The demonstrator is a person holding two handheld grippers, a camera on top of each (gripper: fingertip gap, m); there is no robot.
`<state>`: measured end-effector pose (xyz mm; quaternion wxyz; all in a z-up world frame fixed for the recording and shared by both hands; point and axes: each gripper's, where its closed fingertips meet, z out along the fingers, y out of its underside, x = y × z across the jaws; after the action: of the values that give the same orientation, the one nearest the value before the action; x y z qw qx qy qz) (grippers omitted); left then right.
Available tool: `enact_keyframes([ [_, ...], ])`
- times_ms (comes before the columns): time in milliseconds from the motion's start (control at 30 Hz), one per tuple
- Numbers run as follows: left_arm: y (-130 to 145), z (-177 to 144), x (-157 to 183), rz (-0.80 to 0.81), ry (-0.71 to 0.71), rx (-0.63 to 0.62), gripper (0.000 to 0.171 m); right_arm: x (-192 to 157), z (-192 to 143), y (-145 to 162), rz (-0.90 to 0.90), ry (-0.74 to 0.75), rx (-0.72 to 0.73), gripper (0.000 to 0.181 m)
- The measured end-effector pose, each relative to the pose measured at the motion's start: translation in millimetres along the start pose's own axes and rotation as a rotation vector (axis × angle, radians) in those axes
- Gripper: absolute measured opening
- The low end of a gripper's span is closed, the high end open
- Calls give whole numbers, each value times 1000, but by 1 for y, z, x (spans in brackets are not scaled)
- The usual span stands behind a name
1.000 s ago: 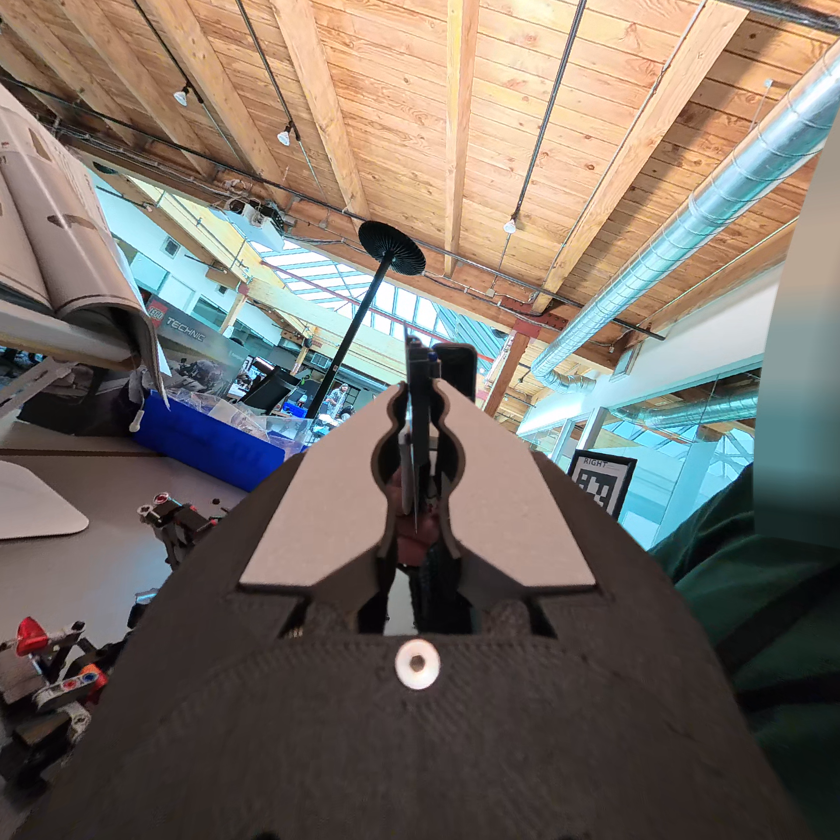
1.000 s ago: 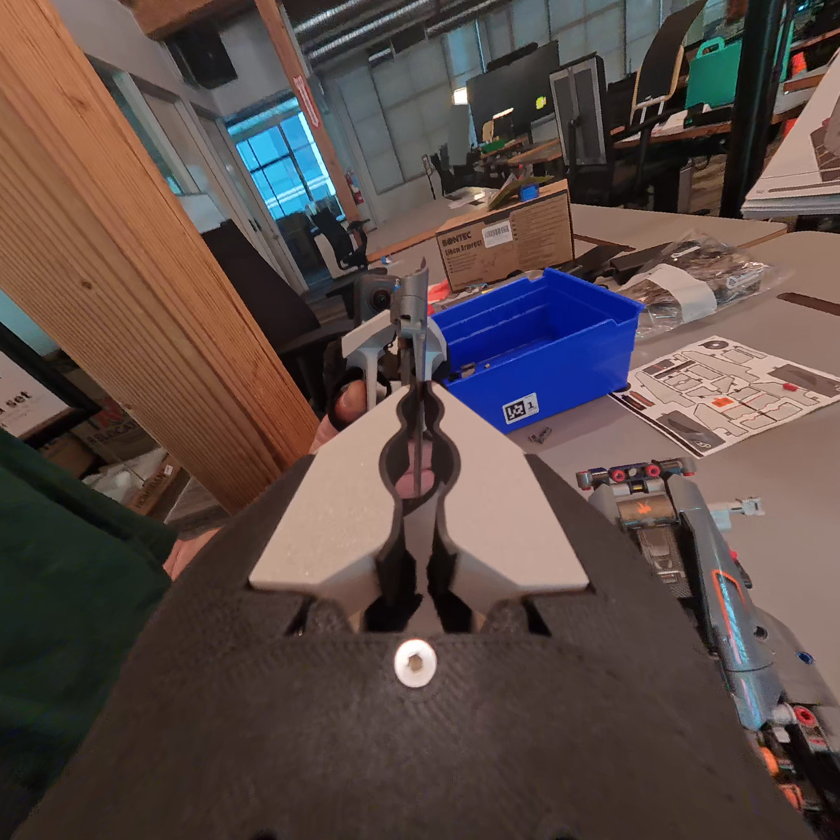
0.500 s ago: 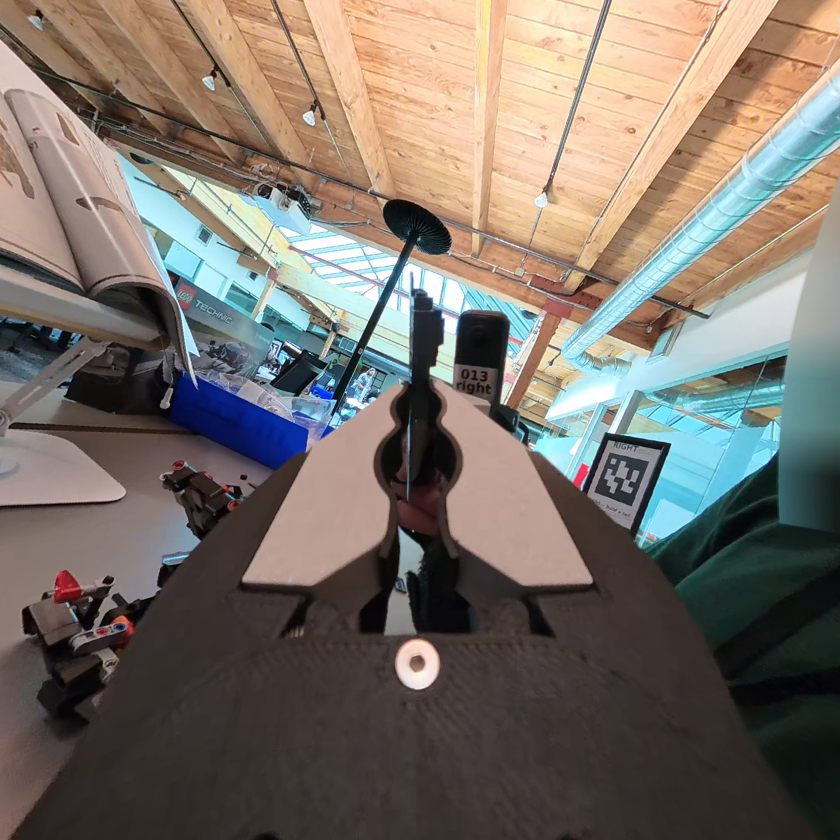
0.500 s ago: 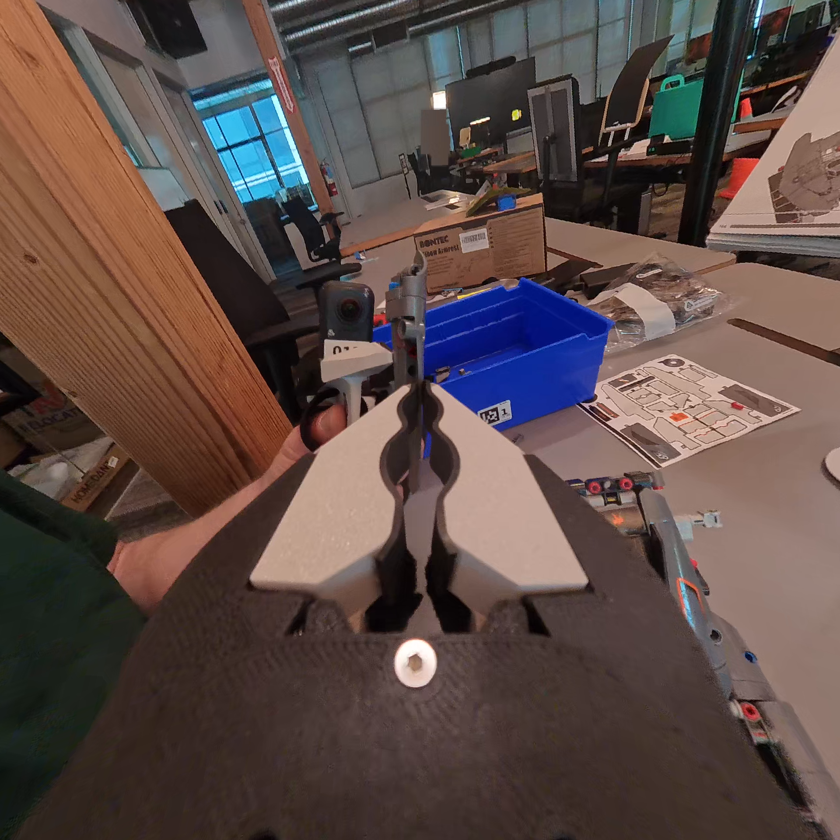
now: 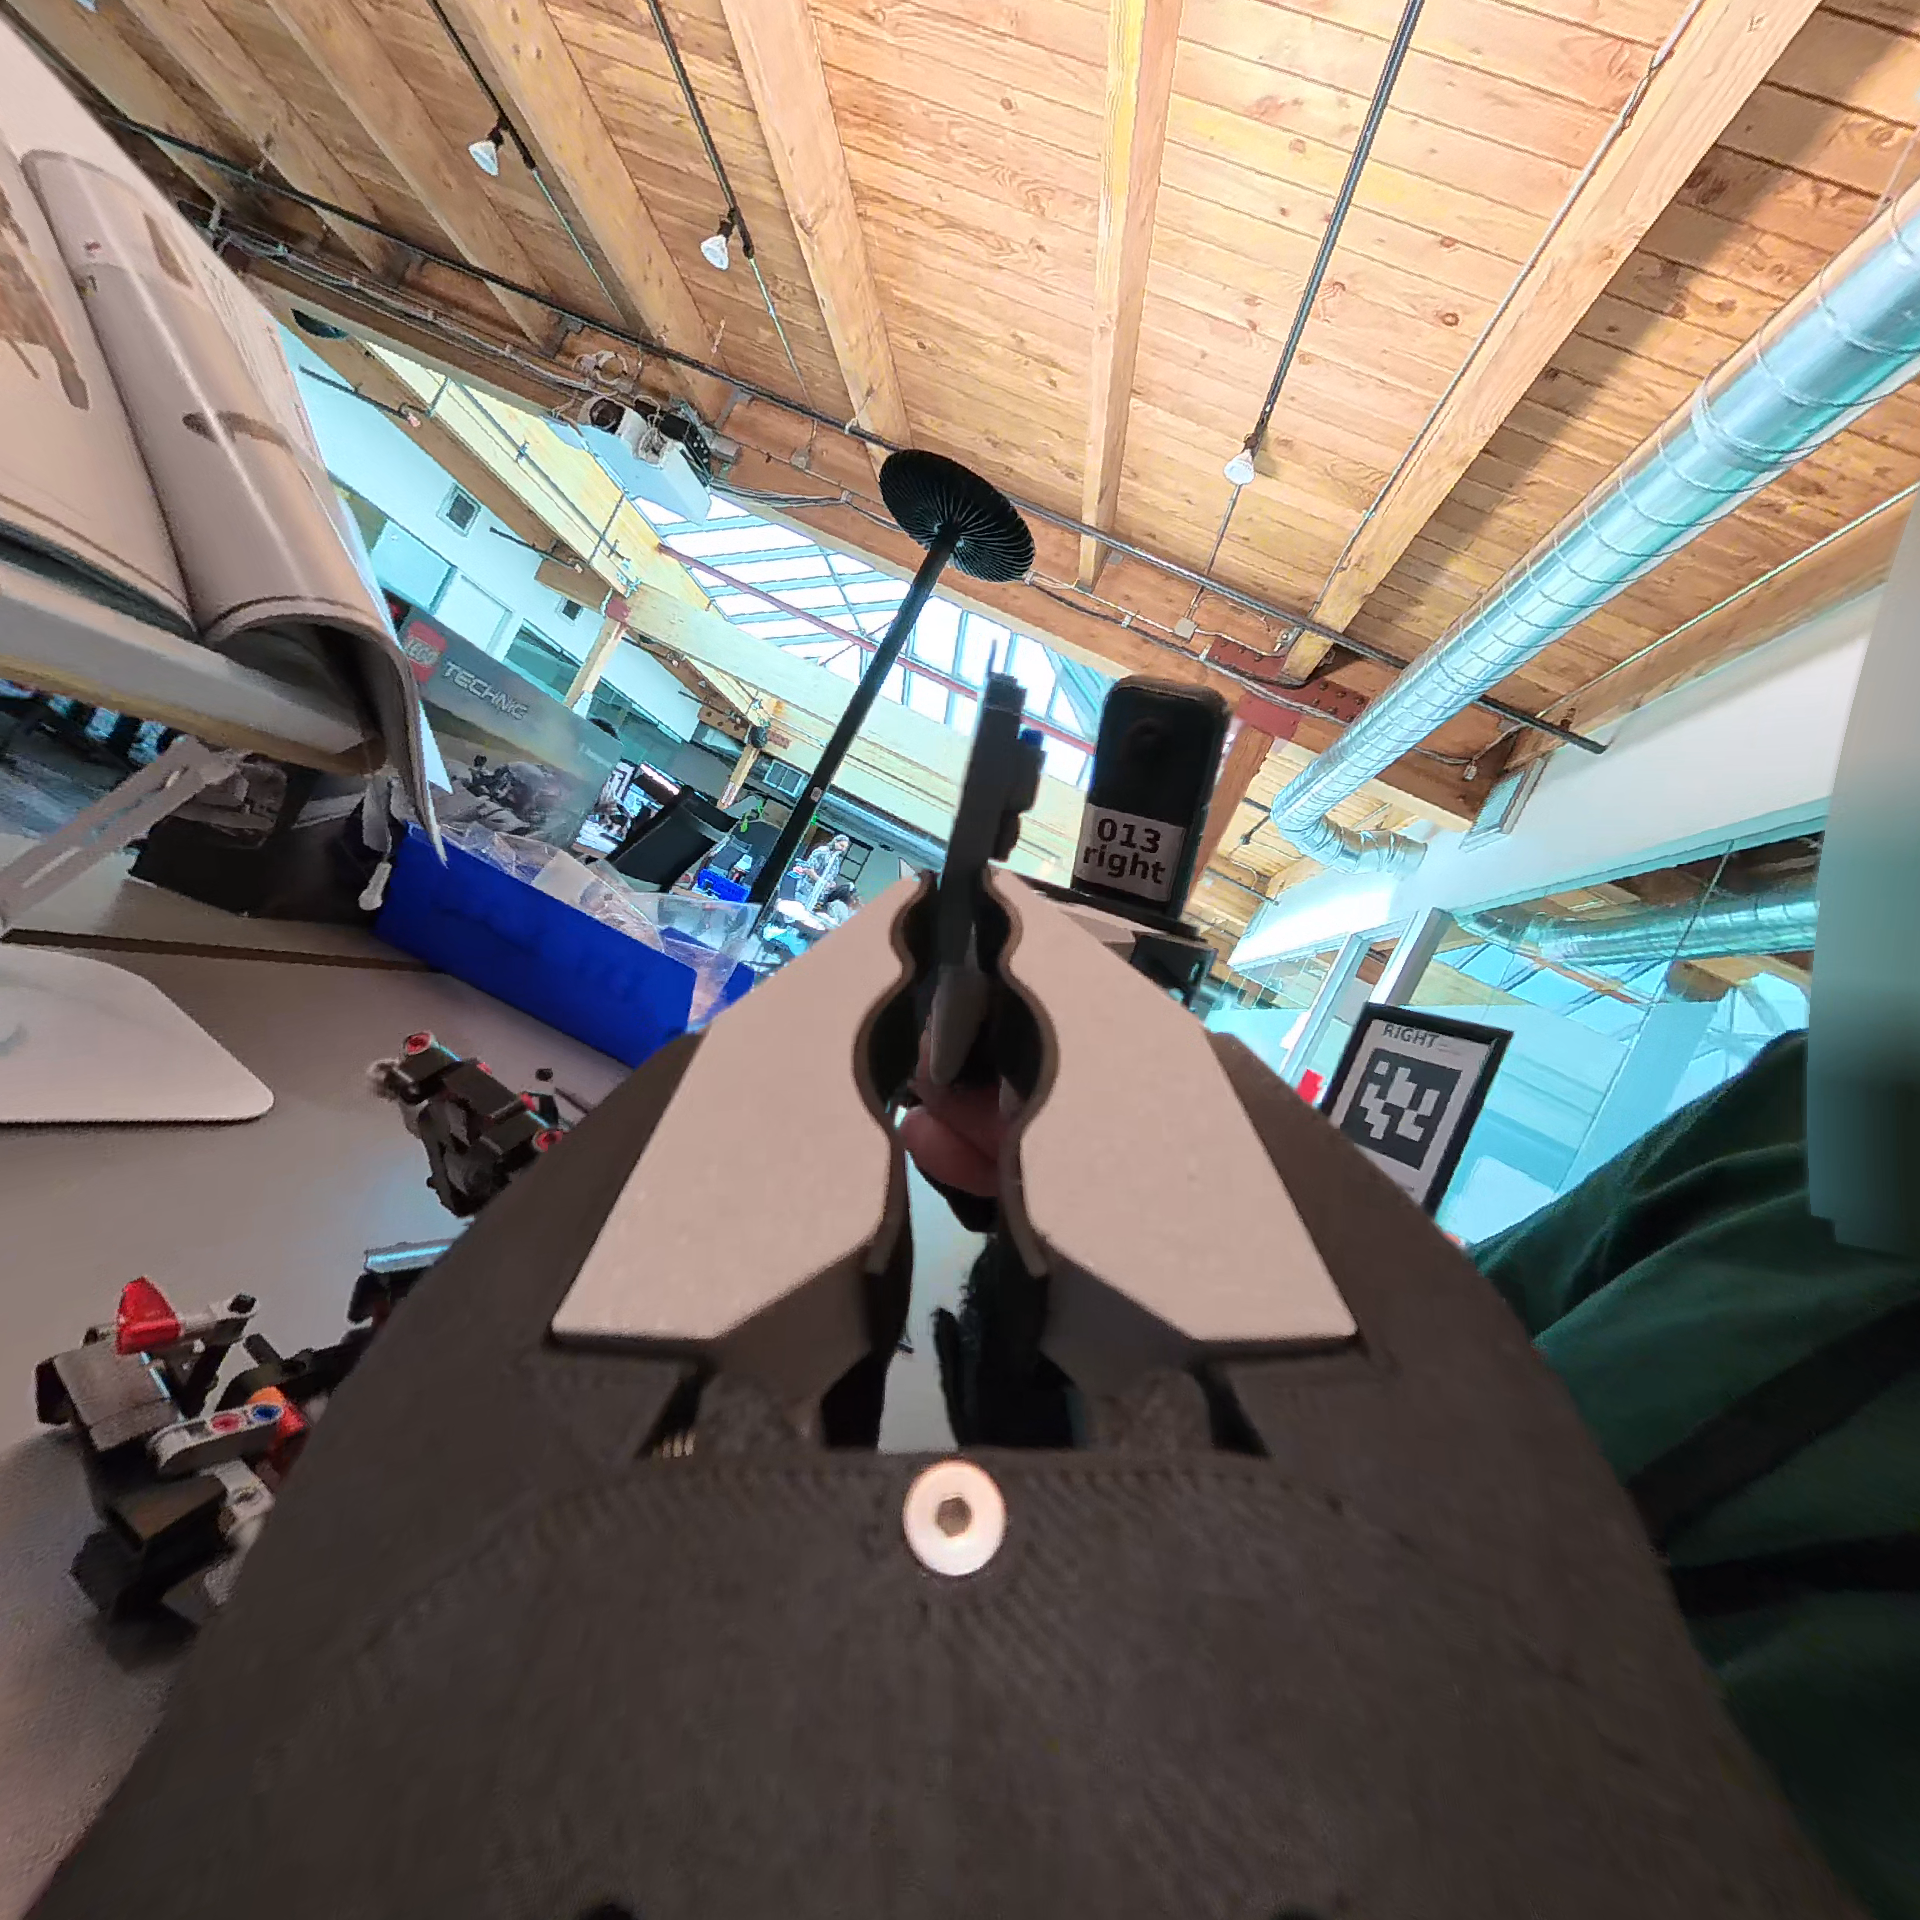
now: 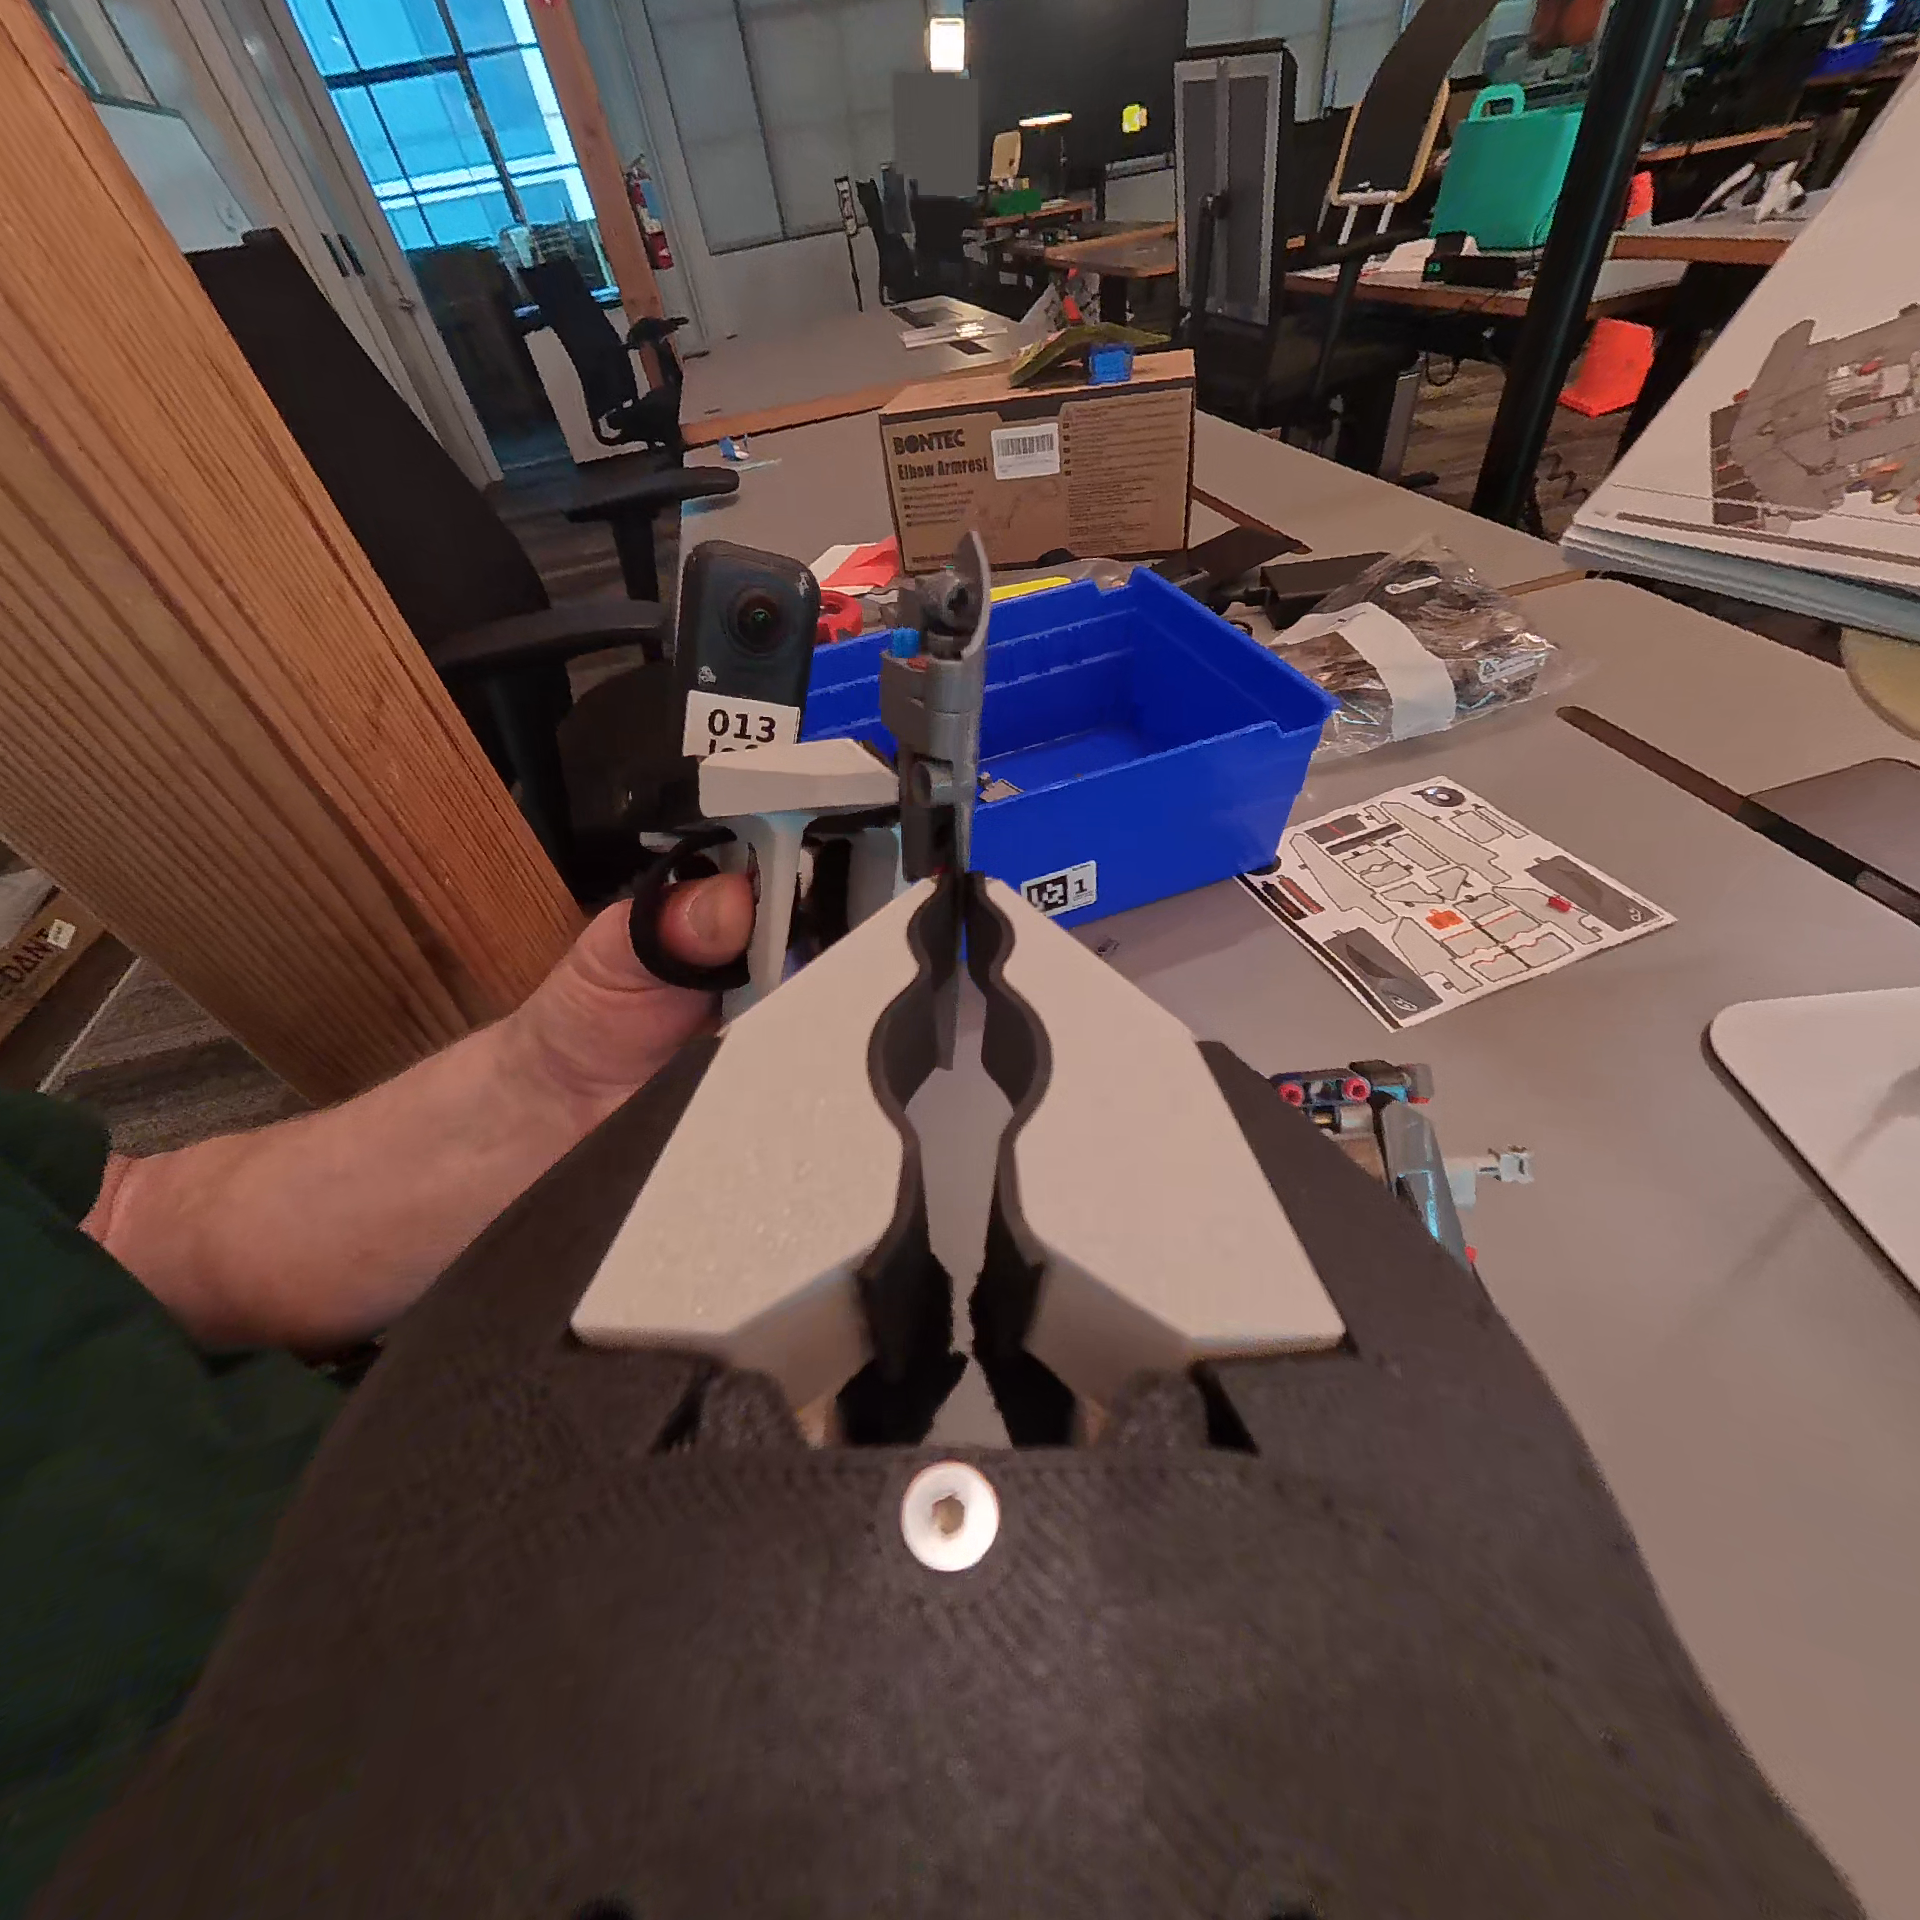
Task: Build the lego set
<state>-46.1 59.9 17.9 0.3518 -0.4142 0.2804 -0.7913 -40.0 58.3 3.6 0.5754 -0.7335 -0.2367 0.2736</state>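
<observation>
A: Gripping the same thing, are both tools?

B: Yes. The right gripper [image 6: 951, 914] has its jaws closed on the lower end of the grey lego sub-assembly [image 6: 940, 717], which stands upright at twelve o'clock above its tips. The left gripper [image 5: 956, 914] also pinches a thin grey edge of that piece, its jaws shut on it.

A: How will it handle?

B: Light and stiff, by the look of it, yet made of several clipped parts with a small blue pin near the top, so a twist could pop a joint. The flat lower plate seems the safest hold; the curved tip looks fragile.

A: And the rest of the set?

B: The larger build [image 6: 1403, 1132] lies on the table [image 6: 1621, 1226] at three o'clock, the blue bin [image 6: 1132, 748] beyond at one o'clock, the sticker sheet [image 6: 1455, 894] at two.
</observation>
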Motion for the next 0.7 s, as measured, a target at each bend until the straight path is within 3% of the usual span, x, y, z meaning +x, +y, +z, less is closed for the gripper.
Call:
enact_keyframes([
  [200, 7, 0, -10, 16, -32, 19, 12, 14, -9, 1, -96, 153, -24, 0],
  [433, 15, 14, -4, -25, 55, 19, 7, 4, -7, 3, -101, 157, -44, 0],
  [567, 6, 15, 1, -126, 146, 100, 6, 3, -9, 3, -133, 178, -41, 11],
  [700, 4, 19, 6, -195, 231, 161, 6, -4, -5, 15, -62, 98, -63, 16],
])
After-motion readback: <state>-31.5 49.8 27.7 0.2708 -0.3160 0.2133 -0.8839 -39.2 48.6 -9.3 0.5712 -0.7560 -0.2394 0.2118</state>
